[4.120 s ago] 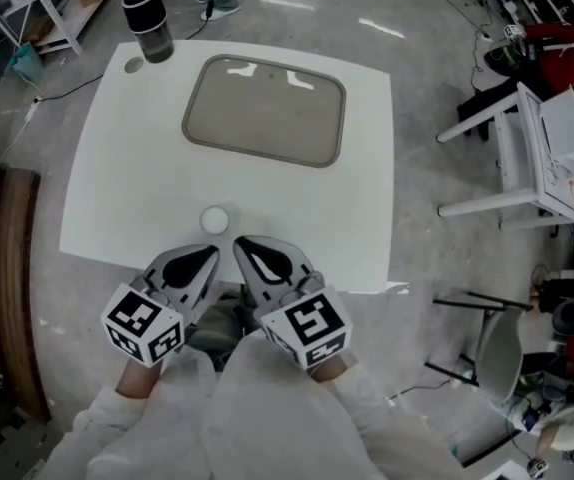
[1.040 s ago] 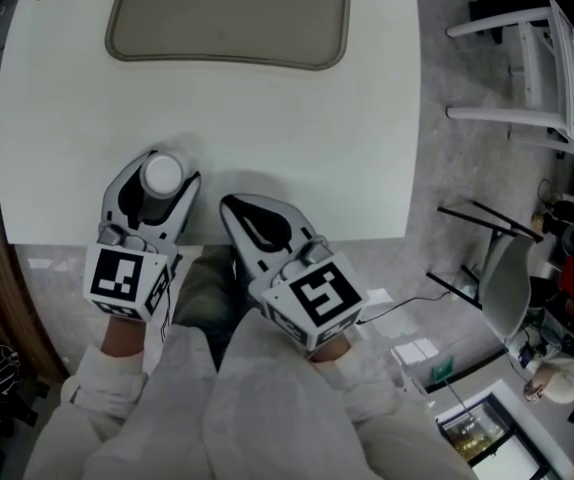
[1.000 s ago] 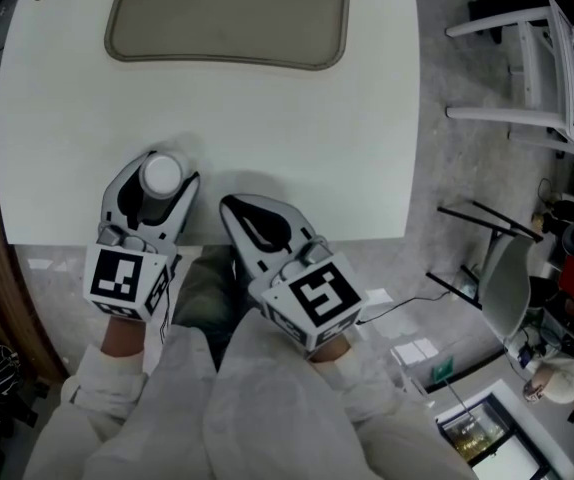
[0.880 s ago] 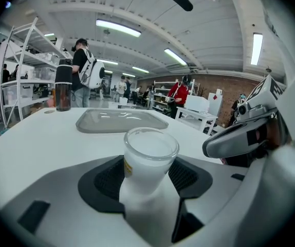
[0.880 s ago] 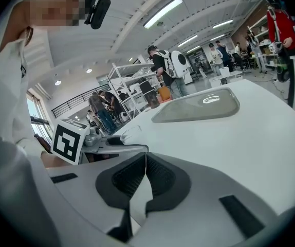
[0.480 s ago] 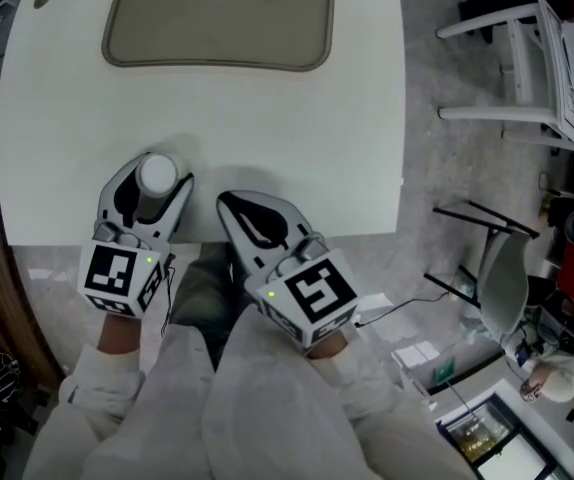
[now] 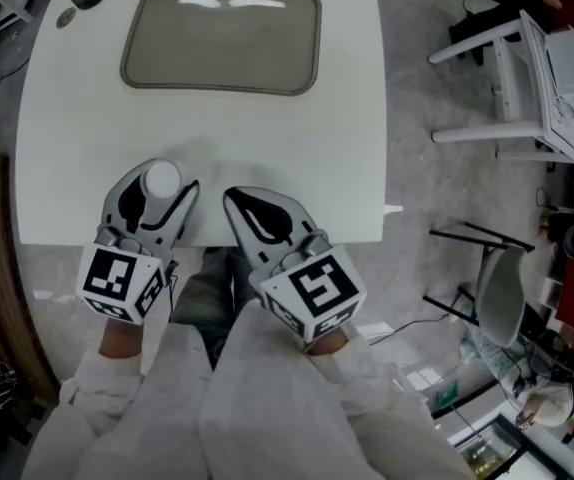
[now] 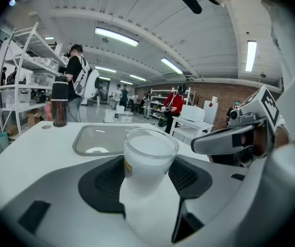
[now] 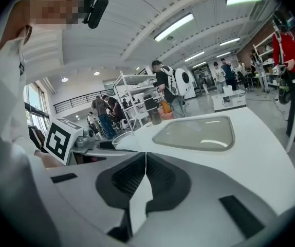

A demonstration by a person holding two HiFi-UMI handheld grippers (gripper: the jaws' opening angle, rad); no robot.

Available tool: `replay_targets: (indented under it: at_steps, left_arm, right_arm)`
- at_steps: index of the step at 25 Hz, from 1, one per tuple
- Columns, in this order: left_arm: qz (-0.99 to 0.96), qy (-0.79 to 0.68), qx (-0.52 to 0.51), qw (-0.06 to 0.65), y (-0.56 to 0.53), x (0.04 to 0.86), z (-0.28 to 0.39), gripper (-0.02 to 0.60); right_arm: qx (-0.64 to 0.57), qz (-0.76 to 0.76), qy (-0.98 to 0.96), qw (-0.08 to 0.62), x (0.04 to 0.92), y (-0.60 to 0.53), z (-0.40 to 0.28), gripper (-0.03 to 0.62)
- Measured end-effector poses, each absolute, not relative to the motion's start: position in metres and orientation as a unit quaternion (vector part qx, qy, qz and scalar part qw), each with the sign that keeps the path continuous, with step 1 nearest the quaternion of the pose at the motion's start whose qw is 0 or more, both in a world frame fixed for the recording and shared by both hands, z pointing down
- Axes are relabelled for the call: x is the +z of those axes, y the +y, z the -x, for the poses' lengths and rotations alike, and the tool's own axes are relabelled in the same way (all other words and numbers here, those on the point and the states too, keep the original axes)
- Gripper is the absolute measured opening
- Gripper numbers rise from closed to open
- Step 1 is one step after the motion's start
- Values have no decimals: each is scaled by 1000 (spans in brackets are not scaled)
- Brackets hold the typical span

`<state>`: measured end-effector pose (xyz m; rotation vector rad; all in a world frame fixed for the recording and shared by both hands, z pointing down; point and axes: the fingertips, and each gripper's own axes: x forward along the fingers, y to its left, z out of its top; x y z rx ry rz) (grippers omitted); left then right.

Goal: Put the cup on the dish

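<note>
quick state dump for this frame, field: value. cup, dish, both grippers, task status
cup: white, upright, between the left gripper's jaws, near the table's front edge
left gripper: shut on the cup
right gripper: jaws together, nothing between them, beside the left one
dish: shallow rounded tray at the table's far side, empty
other: dark bottle at the far left corner
task status: cup gripped, not yet on the dish
</note>
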<state>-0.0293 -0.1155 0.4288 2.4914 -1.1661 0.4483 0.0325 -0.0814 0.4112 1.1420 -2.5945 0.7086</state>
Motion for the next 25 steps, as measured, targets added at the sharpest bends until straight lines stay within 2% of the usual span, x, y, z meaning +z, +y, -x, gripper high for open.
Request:
replay_targets:
  at_steps: [13, 25]
  left_arm:
    - [-886, -424, 128, 139, -89, 354, 27, 264]
    - [-887, -431, 114, 117, -80, 324, 23, 264]
  right_arm:
    - [153, -395, -903, 68, 331, -89, -46, 15]
    - [114, -391, -912, 48, 294, -81, -50, 15]
